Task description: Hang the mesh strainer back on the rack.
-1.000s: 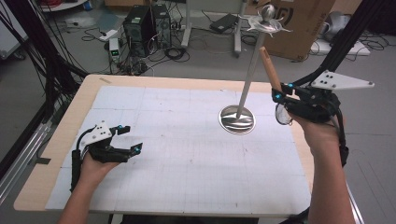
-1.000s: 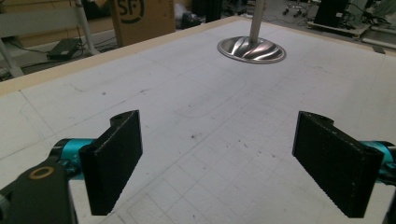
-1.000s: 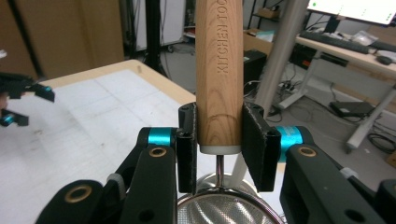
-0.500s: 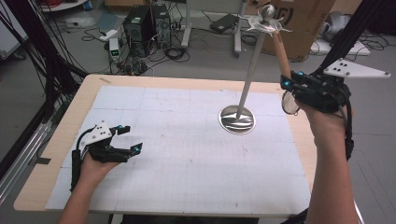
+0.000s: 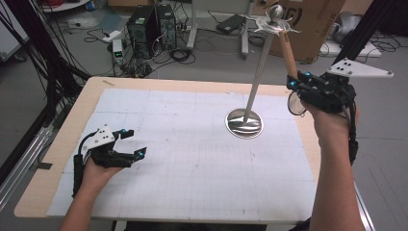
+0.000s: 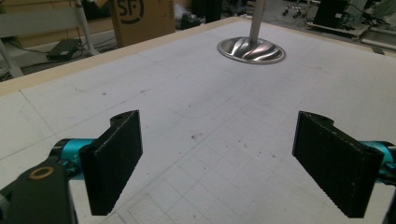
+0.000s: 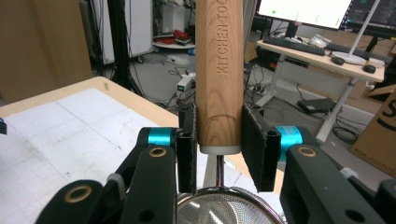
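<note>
Between the right tongs (image 7: 218, 149), pinched: wooden-handled strainer (image 7: 219, 70), long axis upright, mesh down; left tongs (image 6: 219, 158) spread.

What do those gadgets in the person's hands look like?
Both are black frames with turquoise collars, brass-coloured pivots and two flat black fingers. The left gripper and right gripper each carry a grey three-cornered plate and trail a black cable. The forearms are bare.

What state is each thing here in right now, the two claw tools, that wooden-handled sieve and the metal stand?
Left gripper: open, nothing between its jaws, low over the table.
Right gripper: shut on the strainer's wooden handle, raised beside the stand.
Strainer: held with its handle pointing up, mesh bowl hanging below the jaws.
Stand: upright on the table, round base flat, top hooks bare as far as I can tell.
</note>
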Motion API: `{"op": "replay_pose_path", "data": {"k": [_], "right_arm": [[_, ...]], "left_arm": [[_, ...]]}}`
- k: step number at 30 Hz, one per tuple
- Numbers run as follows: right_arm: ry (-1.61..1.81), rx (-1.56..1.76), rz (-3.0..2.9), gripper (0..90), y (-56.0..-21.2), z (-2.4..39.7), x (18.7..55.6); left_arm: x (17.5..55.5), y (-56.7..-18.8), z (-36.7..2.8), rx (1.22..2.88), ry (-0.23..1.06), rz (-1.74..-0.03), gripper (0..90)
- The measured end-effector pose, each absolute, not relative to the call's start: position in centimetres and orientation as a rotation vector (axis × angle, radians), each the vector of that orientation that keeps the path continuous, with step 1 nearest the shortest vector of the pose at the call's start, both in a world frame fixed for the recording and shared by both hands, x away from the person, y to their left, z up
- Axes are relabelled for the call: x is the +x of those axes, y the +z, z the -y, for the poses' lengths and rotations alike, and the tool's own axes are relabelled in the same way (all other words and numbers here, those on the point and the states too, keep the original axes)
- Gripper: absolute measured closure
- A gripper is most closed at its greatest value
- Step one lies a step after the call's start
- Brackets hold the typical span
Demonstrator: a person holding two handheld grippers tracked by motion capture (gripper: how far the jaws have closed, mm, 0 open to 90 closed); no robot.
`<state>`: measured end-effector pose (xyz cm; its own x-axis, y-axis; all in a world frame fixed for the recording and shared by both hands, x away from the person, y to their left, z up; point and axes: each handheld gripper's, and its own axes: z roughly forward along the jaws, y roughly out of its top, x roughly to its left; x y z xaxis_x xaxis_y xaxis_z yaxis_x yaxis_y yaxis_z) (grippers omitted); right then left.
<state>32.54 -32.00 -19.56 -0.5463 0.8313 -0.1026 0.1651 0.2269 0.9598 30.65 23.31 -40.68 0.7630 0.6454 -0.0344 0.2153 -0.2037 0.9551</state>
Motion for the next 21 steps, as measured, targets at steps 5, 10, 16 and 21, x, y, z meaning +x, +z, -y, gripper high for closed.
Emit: {"op": "replay_pose_path", "data": {"k": [5,10,16,21], "right_arm": [[1.330,0.938,-1.874,68.3,-19.8,32.0,33.0],[1.347,0.963,-1.864,68.3,-20.1,32.2,33.5],[1.358,1.003,-1.854,68.3,-20.7,32.5,34.2],[1.337,1.019,-1.861,68.3,-21.0,32.0,34.7]], "left_arm": [[30.6,-40.7,-23.3,1.768,0.450,-0.677,16.5],[30.7,-40.6,-23.4,1.768,0.452,-0.675,16.5],[30.7,-40.6,-23.4,1.763,0.447,-0.673,16.5],[30.6,-40.6,-23.4,1.761,0.447,-0.672,16.5]]}}
